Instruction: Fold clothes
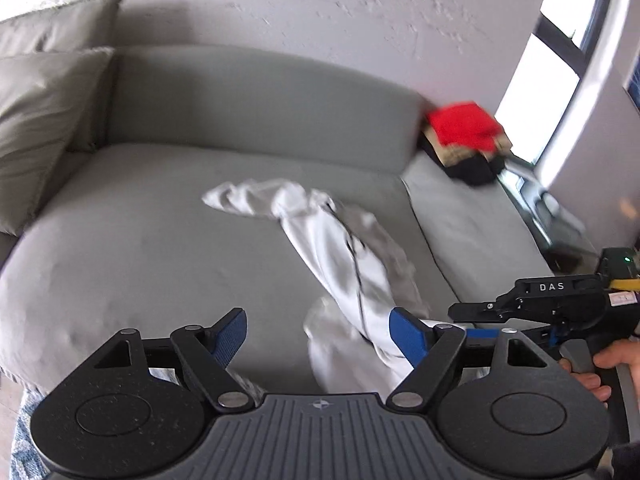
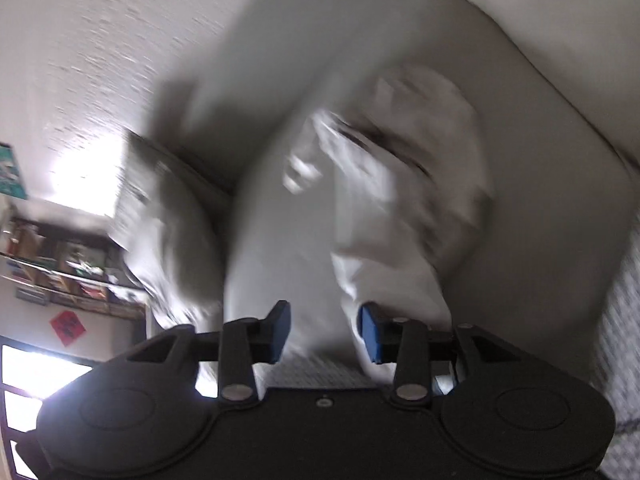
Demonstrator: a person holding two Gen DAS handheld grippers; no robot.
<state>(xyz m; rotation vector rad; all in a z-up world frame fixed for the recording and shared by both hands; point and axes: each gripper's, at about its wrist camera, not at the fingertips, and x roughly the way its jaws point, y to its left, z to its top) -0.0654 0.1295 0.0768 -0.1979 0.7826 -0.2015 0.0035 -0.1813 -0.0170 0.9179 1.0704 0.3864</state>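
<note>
A crumpled white garment lies across the grey sofa seat, one end drawn up toward the lower right. My left gripper hovers open just above the seat's front; its right blue pad sits in front of the raised cloth and nothing is between the fingers. My right gripper reaches in from the right, held by a hand, its tips at the raised end. In the blurred right wrist view the right gripper stands open, with the white garment bunched against its right pad.
A stack of folded clothes topped by a red piece sits on the sofa's far right end. Two grey pillows lean at the left. A low side table and bright window stand beyond the right end.
</note>
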